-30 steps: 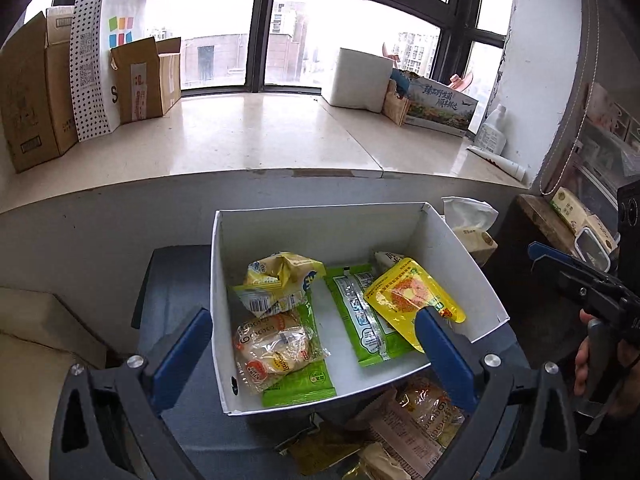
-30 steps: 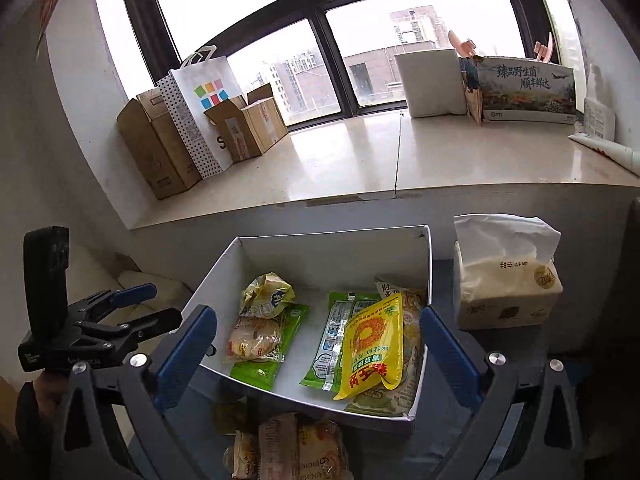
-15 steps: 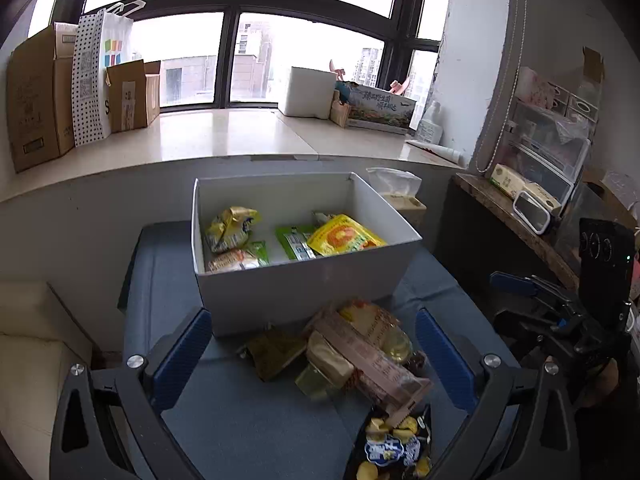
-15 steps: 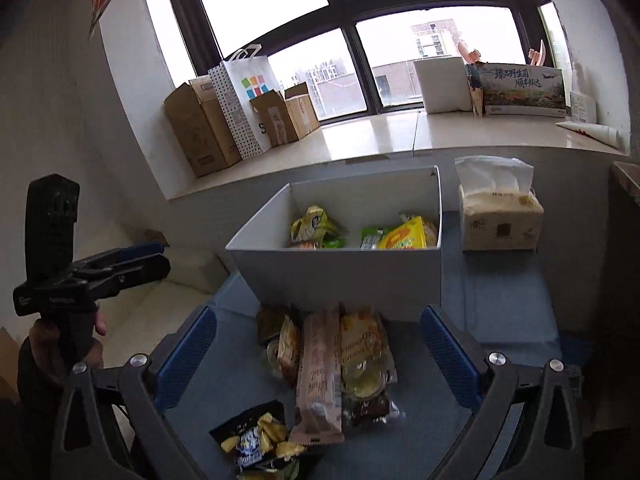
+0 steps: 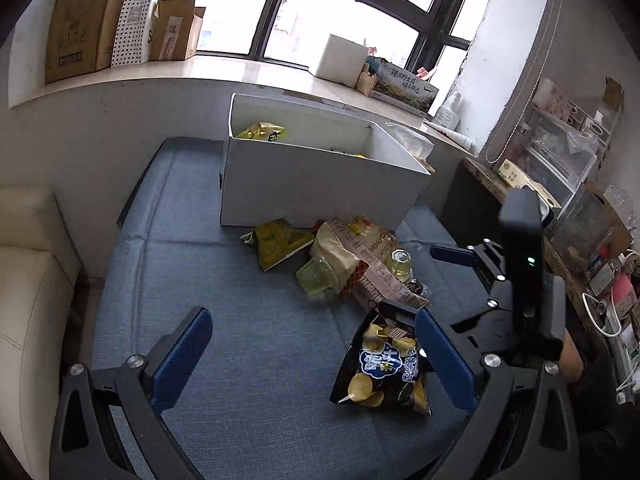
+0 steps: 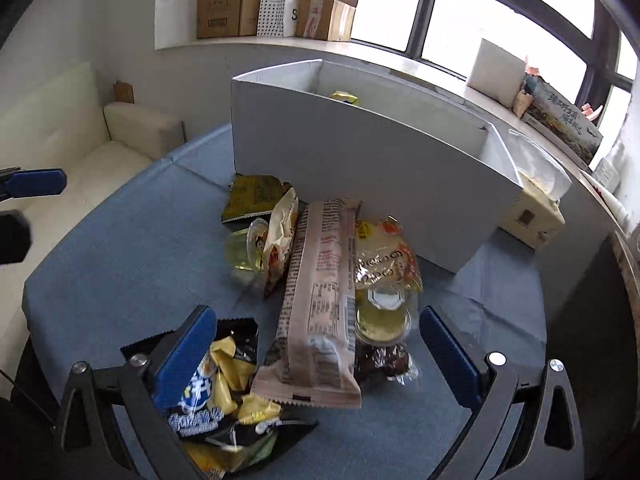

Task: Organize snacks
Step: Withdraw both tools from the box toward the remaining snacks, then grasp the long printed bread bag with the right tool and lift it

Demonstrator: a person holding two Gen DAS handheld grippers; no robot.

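Observation:
A white open box (image 5: 320,184) (image 6: 360,160) stands on the blue cloth, with a yellow packet (image 5: 260,132) showing inside. In front of it lies a pile of snacks: a long beige packet (image 6: 320,300), a jelly cup (image 6: 380,316), a dark yellow packet (image 5: 276,244) (image 6: 252,196) and a black chip bag (image 5: 384,364) (image 6: 216,392). My left gripper (image 5: 312,344) is open above the cloth, with the chip bag by its right finger. My right gripper (image 6: 316,336) is open, straddling the near end of the long packet.
A tissue box (image 6: 532,208) sits right of the white box. Cardboard boxes (image 5: 80,20) and a paper bag line the windowsill. A cream sofa (image 6: 80,144) lies to the left, and a cluttered shelf (image 5: 560,152) to the right.
Both grippers have drawn back from over the white box and dropped low toward the snack pile on the cloth. Both stay open and hold nothing.

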